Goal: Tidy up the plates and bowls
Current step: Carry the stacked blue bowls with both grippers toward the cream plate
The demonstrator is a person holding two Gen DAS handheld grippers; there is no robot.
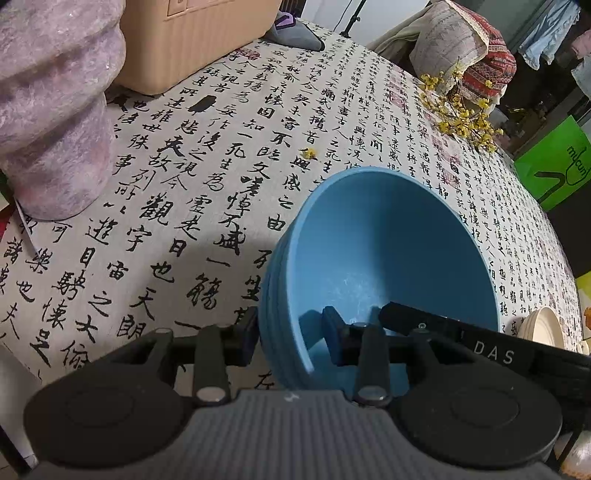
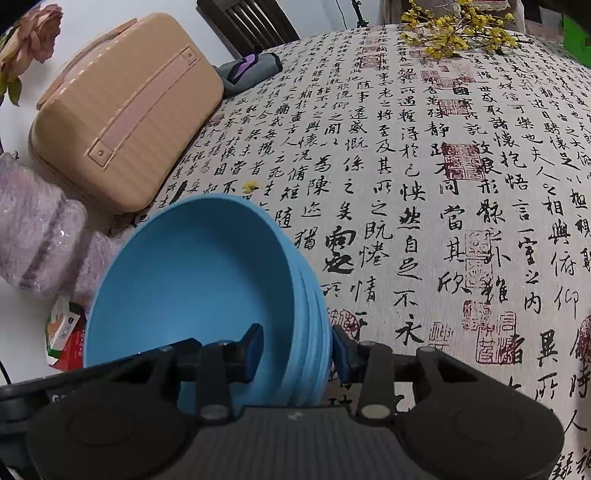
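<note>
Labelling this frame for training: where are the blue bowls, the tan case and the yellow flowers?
blue bowls point(image 1: 388, 243), left wrist view, inner wall.
tan case point(image 2: 122, 122), right wrist view, ribbed top.
yellow flowers point(image 2: 447, 33), right wrist view, blossom cluster.

Even indoor light, medium-bright, no glare. Soft shadow on tablecloth point(image 1: 192, 258) left of the left gripper's jaws; another inside blue bowl point(image 1: 388, 258) between them. Strong fisheye bending at edges. Both views sharp, far background slightly soft.
</note>
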